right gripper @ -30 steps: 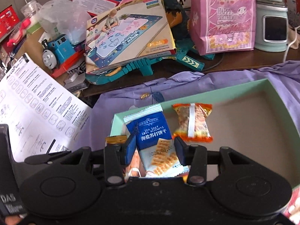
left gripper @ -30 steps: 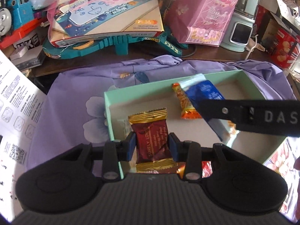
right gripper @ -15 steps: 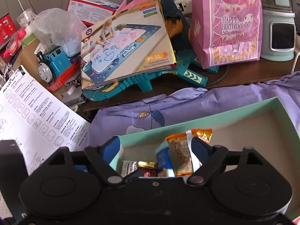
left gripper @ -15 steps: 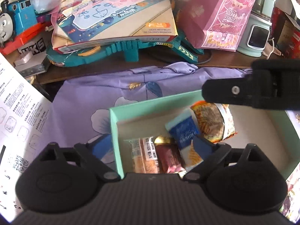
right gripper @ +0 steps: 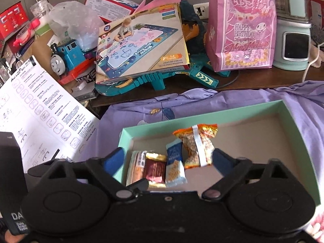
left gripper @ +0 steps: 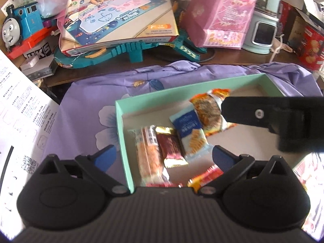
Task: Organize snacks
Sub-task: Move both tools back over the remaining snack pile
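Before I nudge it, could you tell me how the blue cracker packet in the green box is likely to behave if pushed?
The blue cracker packet looks like thin glossy film, so it would probably slide easily across the green box floor. It seems small and flat, likely light. It leans against the maroon packet, so a push may shift both; the crackers inside could crack if squeezed.

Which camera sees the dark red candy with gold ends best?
The left wrist view: the dark red candy lies whole inside the green box, though slightly blurred. In the right wrist view, the candy looks smaller and the gripper body hides its near end.
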A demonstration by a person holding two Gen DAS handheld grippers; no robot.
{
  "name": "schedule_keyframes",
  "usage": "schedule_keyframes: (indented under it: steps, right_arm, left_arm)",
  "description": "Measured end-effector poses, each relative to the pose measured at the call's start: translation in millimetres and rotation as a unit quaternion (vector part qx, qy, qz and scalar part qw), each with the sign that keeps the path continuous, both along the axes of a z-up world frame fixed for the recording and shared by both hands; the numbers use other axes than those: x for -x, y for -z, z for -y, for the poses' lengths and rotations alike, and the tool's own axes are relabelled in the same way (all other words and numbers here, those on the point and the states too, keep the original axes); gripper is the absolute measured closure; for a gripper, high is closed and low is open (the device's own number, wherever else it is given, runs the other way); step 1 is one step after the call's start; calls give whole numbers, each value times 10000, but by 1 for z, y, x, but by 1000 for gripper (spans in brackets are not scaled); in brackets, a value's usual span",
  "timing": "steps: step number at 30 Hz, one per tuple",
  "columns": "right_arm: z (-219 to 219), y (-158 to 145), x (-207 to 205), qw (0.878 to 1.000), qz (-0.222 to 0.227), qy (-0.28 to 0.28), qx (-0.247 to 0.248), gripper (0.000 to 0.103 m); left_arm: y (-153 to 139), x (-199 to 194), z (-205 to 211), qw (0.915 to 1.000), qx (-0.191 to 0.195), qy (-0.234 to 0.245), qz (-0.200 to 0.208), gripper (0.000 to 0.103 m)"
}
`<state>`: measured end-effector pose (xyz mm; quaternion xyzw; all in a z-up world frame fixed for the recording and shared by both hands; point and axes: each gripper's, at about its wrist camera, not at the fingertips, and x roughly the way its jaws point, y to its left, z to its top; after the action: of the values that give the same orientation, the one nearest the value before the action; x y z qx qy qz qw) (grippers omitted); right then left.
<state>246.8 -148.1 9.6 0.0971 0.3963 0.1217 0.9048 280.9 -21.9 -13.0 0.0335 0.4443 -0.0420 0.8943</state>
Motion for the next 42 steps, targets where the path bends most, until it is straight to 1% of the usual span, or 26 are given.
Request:
schedule_keyframes:
  steps: [3,5,9,14,17,21,24,29,32,33,35,36,38,40,42]
  right_arm:
    - [9,-4,21,9999,11,-9,109,0]
    - [16,-5,34,9999,-3,-1,113,0]
    - [32,-6,65,9999,-19,42,155,0]
    - [53,3,103,9994,-139,67,296,0]
    - [68,11,125,9990,-172,144,375,0]
    - [90,24,147,9983,-291,359,354,0]
    - [109,37,158,9970,-430,593,234,0]
    - [131,53,171,9943,-580,893,-5,0]
    - [135,61,172,9929,-651,995,-102,0]
    - [133,63,172,9923,-674,1030,-112,1]
    - [135,67,173,9904,-778,1141,-112,8]
    - [136,70,174,9892,-824,1204,-125,10]
    - [138,76,178,9866,-911,1337,-190,18]
    - [141,83,181,9835,-1017,1463,-311,22]
    - [142,87,182,9812,-1084,1537,-434,23]
  left_arm:
    - [-3,20,6,10000,19,94,-3,0]
    - [-3,33,10,9999,-3,131,-10,0]
    - [0,64,21,9996,73,235,-97,0]
    - [11,99,39,9985,78,475,-261,0]
    - [22,116,52,9972,-11,636,-390,0]
    - [38,127,66,9955,-31,709,-632,0]
    - [49,131,74,9943,-31,718,-784,0]
    - [62,130,86,9933,-85,698,-916,0]
    - [68,129,91,9929,-115,661,-984,0]
    - [70,128,92,9927,-103,647,-1010,0]
    - [73,127,93,9927,-62,609,-1042,0]
    - [74,126,94,9926,-49,597,-1053,0]
    - [76,126,96,9925,-14,595,-1068,0]
    - [79,126,98,9925,-38,602,-1064,0]
    - [81,126,98,9925,-59,627,-1045,0]
